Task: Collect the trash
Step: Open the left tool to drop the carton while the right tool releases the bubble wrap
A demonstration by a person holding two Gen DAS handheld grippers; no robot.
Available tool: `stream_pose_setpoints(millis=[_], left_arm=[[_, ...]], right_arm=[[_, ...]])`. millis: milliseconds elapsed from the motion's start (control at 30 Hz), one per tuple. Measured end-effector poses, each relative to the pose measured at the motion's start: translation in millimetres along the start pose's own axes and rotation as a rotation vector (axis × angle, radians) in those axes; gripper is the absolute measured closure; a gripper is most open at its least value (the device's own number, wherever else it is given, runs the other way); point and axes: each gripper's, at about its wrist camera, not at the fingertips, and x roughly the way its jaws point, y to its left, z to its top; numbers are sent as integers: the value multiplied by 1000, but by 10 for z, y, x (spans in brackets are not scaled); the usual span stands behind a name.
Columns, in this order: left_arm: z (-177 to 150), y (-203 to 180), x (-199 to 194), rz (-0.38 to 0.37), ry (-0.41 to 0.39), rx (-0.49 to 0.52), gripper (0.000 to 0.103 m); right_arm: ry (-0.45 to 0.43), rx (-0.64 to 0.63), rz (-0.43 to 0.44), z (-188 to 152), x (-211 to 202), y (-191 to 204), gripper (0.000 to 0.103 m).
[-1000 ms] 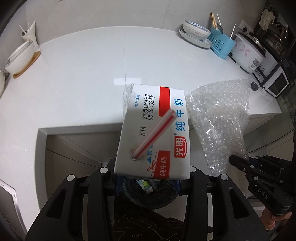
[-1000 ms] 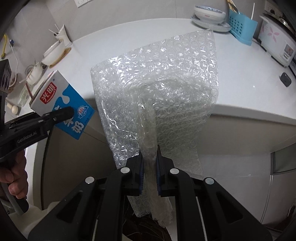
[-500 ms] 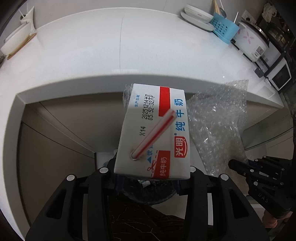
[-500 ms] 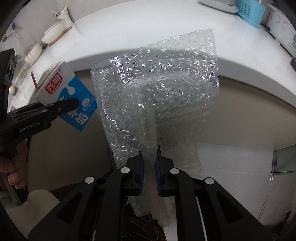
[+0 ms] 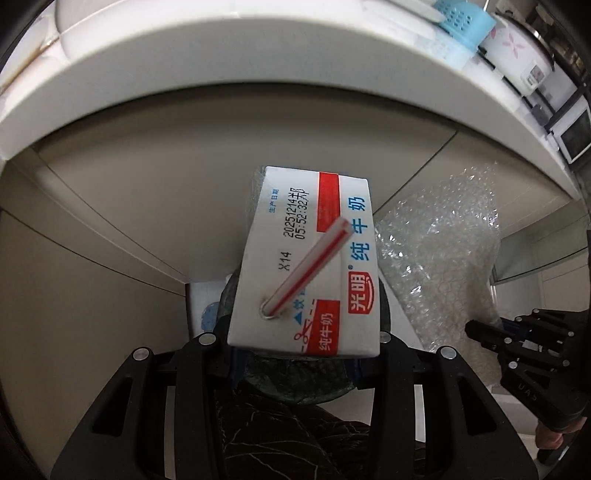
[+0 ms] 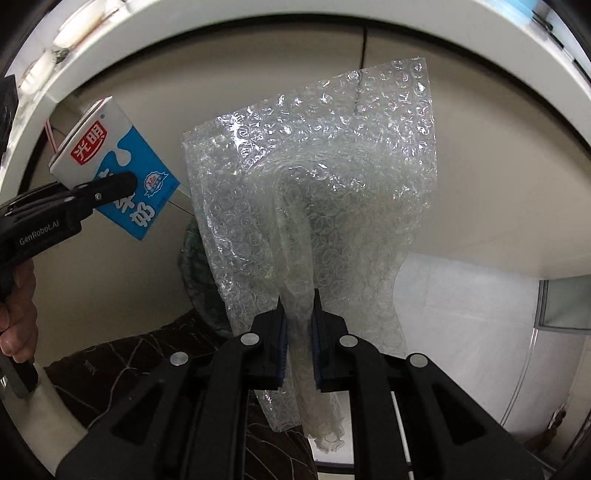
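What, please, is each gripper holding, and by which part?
Left gripper: white-and-blue milk carton, by its lower side faces. Right gripper: clear bubble-wrap sheet, by a bunched fold near its bottom.

A white countertop (image 5: 221,74) overhangs beige cabinet doors (image 5: 110,229) below.

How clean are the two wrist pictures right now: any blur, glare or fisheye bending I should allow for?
Left wrist view: milk carton print is sharp; the counter edge bows heavily and looks soft; blue rack is smeared. Right wrist view: bubble wrap throws small glints and veils what is behind it; counter edge is curved and bright, its top-left items blurred; dark corners in both.
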Motion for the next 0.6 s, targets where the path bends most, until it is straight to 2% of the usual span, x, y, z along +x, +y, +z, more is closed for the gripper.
stream_pose_setpoints(millis=[400,467,600], left_arm=[[8,-84,249,-28,29,52,61],[21,-70,265,-27,27,54,53],[29,-73,280,-19,18,56,43]], right_arm=[[6,23,1,-64,17,-13,93],[10,25,3,-50,33,-7,93],[16,19,7,-19,39,-40,93]])
